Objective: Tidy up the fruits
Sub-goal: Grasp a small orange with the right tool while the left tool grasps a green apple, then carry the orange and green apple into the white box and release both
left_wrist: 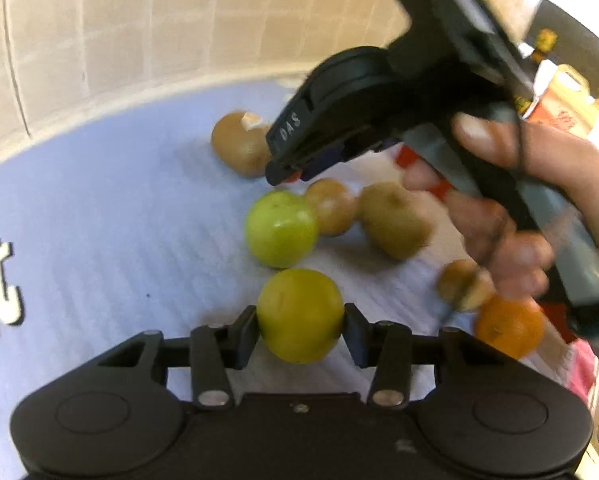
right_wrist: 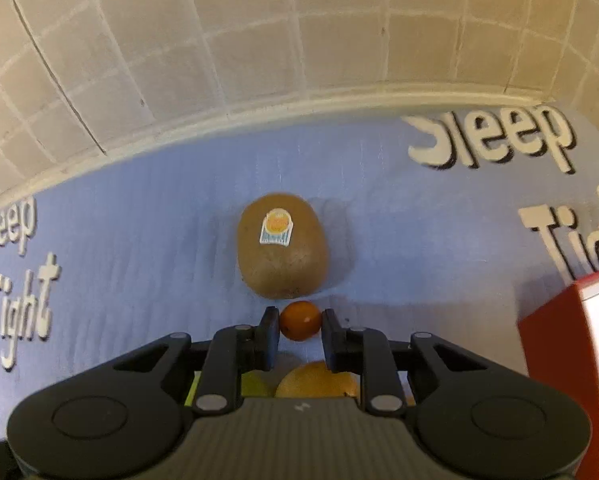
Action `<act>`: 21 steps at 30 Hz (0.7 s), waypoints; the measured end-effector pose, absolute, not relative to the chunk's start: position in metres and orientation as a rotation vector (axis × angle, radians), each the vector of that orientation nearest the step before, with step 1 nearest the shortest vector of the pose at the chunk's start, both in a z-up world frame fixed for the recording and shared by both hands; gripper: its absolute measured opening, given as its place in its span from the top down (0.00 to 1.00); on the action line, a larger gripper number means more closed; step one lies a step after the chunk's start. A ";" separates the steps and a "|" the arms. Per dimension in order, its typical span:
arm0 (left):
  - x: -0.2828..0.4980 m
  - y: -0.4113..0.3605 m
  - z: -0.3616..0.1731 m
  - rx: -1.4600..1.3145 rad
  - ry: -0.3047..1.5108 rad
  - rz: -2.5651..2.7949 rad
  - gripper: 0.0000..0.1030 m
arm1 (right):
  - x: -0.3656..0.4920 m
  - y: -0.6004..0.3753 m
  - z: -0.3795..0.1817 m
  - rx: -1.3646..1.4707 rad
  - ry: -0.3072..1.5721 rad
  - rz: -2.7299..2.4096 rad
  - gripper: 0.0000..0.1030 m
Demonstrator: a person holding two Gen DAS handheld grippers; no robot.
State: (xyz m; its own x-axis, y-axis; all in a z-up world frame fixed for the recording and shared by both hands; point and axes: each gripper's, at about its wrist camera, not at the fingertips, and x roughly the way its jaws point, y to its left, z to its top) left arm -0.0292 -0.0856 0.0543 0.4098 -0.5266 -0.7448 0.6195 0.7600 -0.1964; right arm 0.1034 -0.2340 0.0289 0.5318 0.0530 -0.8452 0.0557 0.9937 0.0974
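Two grippers loaded, your left gripper clamping a round yellow-green fruit, your right gripper pinching a small round orange fruit, brown stickered kiwi just beyond on the blue printed mat.

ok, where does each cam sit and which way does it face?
Left wrist: on the left gripper, looking down along its fingers at the green fruit it holds and loose fruit on the blue mat; the right gripper and hand show.
Right wrist: on the right gripper, facing the tiled wall, holding a small orange fruit before a stickered kiwi; only its own fingers show.
Shared: mat, wall, kiwi.
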 end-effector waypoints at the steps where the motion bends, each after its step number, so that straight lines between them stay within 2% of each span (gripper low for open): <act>1: -0.036 -0.085 0.059 0.118 0.867 -0.734 0.48 | 0.099 -0.237 0.036 0.126 0.991 0.000 0.77; 8: -0.085 -0.082 0.095 0.098 0.756 -0.840 0.48 | 0.047 -0.288 0.107 0.172 0.828 -0.108 0.77; 13: -0.082 -0.102 0.117 0.072 0.714 -0.923 0.48 | -0.011 -0.345 0.145 0.205 0.726 -0.272 0.77; 21: -0.053 -0.188 0.149 0.196 0.558 -1.050 0.48 | -0.097 -0.442 0.155 0.359 0.639 -0.528 0.77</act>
State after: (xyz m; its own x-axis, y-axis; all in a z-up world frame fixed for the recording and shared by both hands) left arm -0.0534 -0.1877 0.1494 0.3740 -0.7656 -0.5234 0.8622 0.4950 -0.1080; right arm -0.0970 -0.4415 0.1546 0.6792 -0.3518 -0.6441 0.5660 0.8098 0.1546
